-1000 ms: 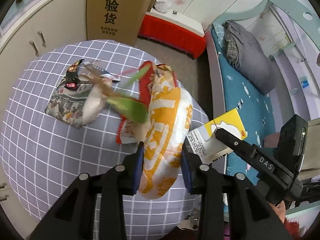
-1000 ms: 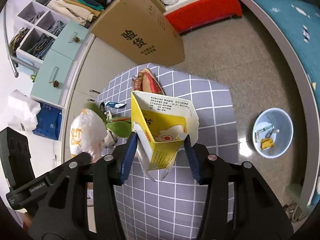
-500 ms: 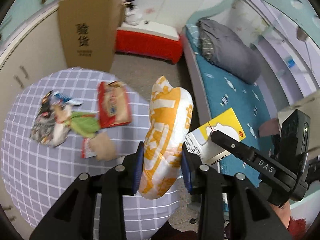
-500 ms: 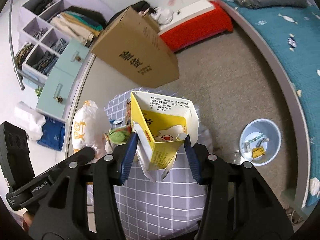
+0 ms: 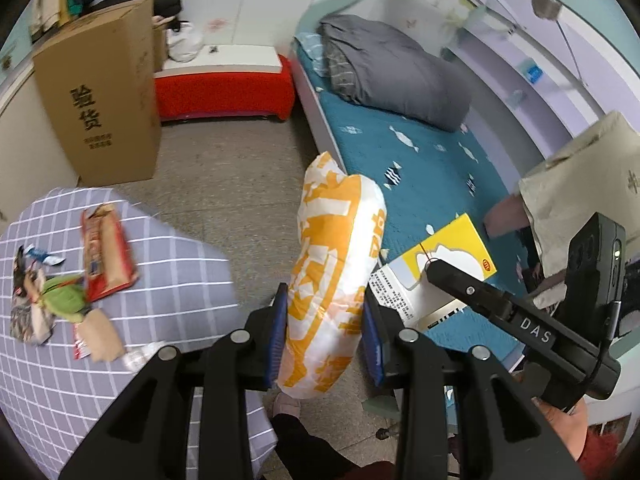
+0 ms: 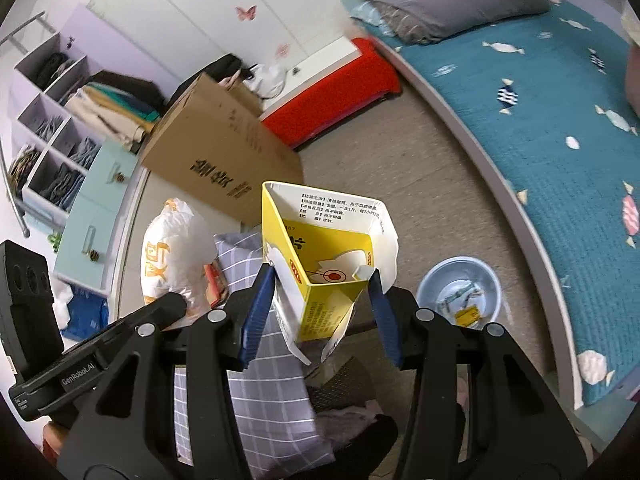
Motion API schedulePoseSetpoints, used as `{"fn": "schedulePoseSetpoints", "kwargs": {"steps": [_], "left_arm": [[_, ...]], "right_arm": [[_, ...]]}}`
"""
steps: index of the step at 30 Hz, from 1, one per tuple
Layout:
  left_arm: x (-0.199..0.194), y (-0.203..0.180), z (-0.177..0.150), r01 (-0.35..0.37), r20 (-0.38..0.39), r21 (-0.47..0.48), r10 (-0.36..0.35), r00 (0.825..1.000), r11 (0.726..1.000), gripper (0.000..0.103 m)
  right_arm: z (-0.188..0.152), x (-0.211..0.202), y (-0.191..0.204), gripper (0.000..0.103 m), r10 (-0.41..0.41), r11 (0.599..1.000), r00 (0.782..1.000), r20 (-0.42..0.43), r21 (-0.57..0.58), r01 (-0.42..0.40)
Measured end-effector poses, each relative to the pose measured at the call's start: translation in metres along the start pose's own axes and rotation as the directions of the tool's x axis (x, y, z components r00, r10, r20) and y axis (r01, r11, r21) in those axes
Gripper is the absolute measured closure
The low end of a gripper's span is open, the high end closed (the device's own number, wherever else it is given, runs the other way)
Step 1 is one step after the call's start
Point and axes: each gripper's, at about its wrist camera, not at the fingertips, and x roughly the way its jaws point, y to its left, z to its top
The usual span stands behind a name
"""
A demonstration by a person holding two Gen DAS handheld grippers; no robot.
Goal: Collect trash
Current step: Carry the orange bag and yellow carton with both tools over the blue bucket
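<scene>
Left gripper [image 5: 324, 320] pinching crumpled white-orange plastic bag [image 5: 336, 276] mid-body; right gripper [image 6: 320, 304] clamping opened yellow cardboard carton [image 6: 324, 256]. Both light, crushable; we are gripping gently.

both the left gripper [image 5: 324, 320] and right gripper [image 6: 320, 304] angle downward, each clamped.

A tall cardboard box [image 5: 100, 92] printed with black characters stands on the grey floor [image 5: 236, 184] beside a low red bench [image 5: 224, 88] with a white top. Along the right runs a bed with a teal sheet [image 5: 432, 176] patterned with small fish, a folded grey quilt [image 5: 392, 76] at its far end. Open wall shelves [image 6: 60, 120] hold folded clothes.
</scene>
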Motion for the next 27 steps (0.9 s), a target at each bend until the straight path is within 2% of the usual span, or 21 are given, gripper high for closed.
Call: {"fn": "schedulePoseSetpoints", "kwargs": {"steps": [7,14,27], "left_arm": [[0.025,-0.036,0.006,0.006,-0.014,0.045,-0.006,1.0,0.999,0.07],[0.04,-0.057,0.009,0.002,-0.02,0.068,0.0,1.0,0.998,0.07],[0.05,-0.065,0.017,-0.001,-0.03,0.084,0.004,1.0,0.996,0.07]], "right_arm": [[0.01,-0.015,-0.031,0.055,-0.04,0.999,0.999,0.016,0.003,0.04],[0.021,-0.017,-0.045,0.055,-0.061,0.998,0.998,0.024,-0.01,0.061],[0.032,-0.012,-0.051,0.054,-0.071,0.997,0.997,0.03,-0.022,0.071]]}}
